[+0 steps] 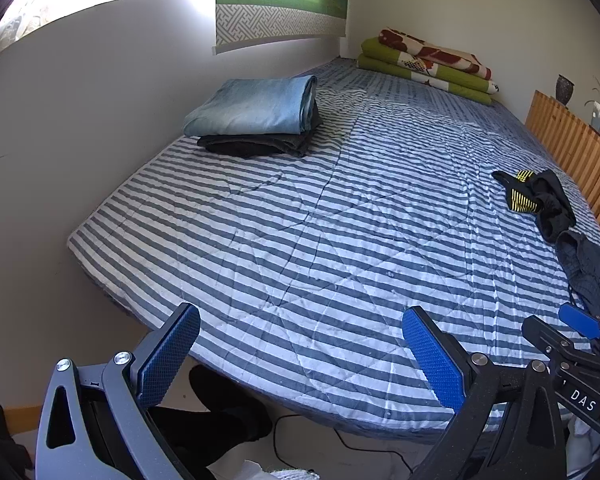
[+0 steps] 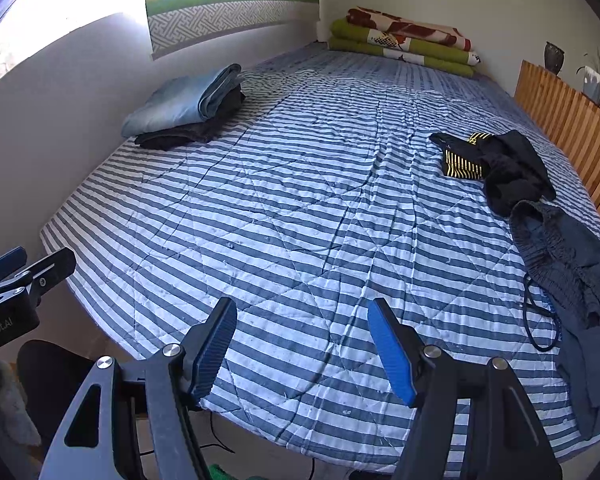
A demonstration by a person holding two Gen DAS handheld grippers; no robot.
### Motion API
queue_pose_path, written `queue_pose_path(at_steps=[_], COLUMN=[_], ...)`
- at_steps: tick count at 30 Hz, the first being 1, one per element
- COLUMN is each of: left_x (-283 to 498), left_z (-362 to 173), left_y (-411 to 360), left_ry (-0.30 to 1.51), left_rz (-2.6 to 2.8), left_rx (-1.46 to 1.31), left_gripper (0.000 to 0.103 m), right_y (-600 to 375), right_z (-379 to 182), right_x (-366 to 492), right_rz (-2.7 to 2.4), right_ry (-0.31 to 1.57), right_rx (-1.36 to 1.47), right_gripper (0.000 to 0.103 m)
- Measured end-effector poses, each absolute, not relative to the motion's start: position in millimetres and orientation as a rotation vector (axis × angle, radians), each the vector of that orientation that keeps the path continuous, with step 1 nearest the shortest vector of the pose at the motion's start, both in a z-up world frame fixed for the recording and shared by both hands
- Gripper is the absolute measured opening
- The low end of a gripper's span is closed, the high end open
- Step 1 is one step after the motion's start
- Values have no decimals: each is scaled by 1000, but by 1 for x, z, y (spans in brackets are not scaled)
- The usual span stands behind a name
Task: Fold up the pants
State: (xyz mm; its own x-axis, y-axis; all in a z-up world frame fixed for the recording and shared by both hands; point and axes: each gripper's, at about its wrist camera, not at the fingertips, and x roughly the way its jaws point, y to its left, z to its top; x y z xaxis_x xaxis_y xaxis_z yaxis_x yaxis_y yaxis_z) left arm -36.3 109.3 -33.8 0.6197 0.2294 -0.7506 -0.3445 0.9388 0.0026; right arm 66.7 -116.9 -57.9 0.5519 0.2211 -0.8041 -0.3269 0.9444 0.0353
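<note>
Left gripper point(image 1: 300, 356) hangs over the bed's near edge, jaws spread wide, nothing between the blue pads, only striped quilt point(image 1: 300, 240) under them. Right gripper point(image 2: 302, 350) just beside it, also over the near edge, jaws apart and empty.

Left to right on the bed:
- Left edge, toward the far end: folded stack, light blue pants point(image 1: 256, 106) on top of a dark folded garment point(image 1: 256, 145), tight against the wall.
- Far edge, toward the far right corner: folded blankets point(image 1: 428, 66), green with a red-and-cream one on top.
- Right edge, about midway: crumpled black garment with yellow striped trim point(image 2: 496, 164), unfolded.
- Right edge, toward the near right corner: crumpled dark grey pants point(image 2: 568, 276), elastic waistband bunched, drawstring point(image 2: 540, 320) trailing onto the quilt. It touches the black garment and lies near the right gripper, but neither gripper touches it.

Wooden slatted headboard point(image 2: 560, 120) runs along the right edge. Middle of the quilt is wrinkled.
</note>
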Motion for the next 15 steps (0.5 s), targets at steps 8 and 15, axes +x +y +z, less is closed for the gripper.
queue_pose_path(at_steps=[8, 15], left_x=[-4, 39], left_z=[-34, -35], left_y=[98, 79], left_ry=[838, 827], left_rz=[284, 213], left_rx=[-120, -65], left_gripper=[103, 103], right_y=[-125, -149], right_z=[-69, -80], right_x=[79, 96], right_rz=[288, 206], right_ry=[961, 993], right_rx=[-98, -43], right_gripper=[64, 64])
